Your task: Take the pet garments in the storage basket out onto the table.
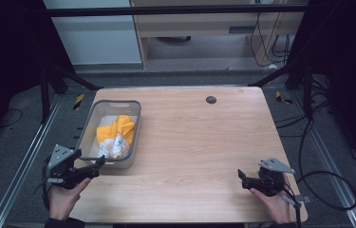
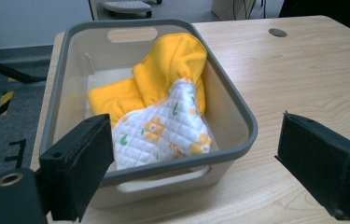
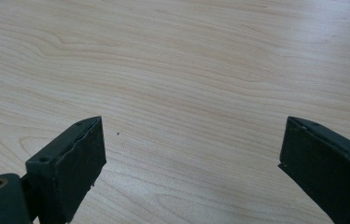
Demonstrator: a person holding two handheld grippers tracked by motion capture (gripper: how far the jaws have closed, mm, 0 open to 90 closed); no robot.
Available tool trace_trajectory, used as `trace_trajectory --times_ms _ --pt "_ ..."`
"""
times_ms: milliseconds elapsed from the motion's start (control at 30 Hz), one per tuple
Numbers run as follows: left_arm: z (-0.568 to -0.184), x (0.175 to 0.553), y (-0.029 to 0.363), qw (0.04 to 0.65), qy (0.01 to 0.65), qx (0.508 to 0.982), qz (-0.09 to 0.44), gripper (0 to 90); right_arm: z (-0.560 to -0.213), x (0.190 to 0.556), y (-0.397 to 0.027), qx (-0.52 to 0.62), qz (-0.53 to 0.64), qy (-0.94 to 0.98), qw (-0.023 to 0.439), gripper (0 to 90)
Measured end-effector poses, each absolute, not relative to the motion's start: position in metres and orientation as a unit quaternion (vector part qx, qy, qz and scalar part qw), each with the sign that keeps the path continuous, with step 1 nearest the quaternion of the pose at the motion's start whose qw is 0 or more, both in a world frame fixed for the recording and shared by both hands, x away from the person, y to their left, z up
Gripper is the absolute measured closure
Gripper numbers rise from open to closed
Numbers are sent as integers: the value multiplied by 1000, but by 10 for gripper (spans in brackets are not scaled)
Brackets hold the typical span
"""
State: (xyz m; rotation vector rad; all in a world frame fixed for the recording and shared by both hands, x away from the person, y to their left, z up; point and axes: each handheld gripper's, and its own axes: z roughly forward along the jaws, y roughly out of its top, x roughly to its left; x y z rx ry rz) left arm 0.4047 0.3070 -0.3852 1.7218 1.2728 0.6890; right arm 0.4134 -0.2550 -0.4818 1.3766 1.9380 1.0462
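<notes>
A grey plastic basket (image 1: 91,124) (image 2: 238,114) stands on the left side of the wooden table (image 1: 199,142). Inside it lies a bunched yellow cloth (image 1: 115,134) (image 2: 163,79) with a white quilted side printed with small orange and green figures. My left gripper (image 1: 95,166) (image 2: 196,168) sits just in front of the basket's near wall, open and holding nothing. My right gripper (image 1: 240,176) (image 3: 191,163) hovers low over bare wood at the table's front right, open and holding nothing, far from the basket.
A round dark grommet (image 1: 210,99) (image 2: 277,32) is set in the table near its far edge. Dark frame struts, rails and cables lie on the floor around the table. A wooden cabinet stands beyond the far edge.
</notes>
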Motion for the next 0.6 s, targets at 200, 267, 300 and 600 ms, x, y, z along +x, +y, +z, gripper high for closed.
trace_trajectory --times_ms 200,267,300,600 --pt "-377 413 300 435 501 694 279 101 -482 413 -255 509 389 719 271 70" --pt "-377 414 299 434 500 696 279 101 -482 413 -255 508 390 719 271 70" --pt "-376 418 297 432 498 698 278 101 -482 413 -254 510 391 718 269 70" --pt "-377 439 290 421 498 708 271 99 -484 413 -254 505 392 719 273 79"
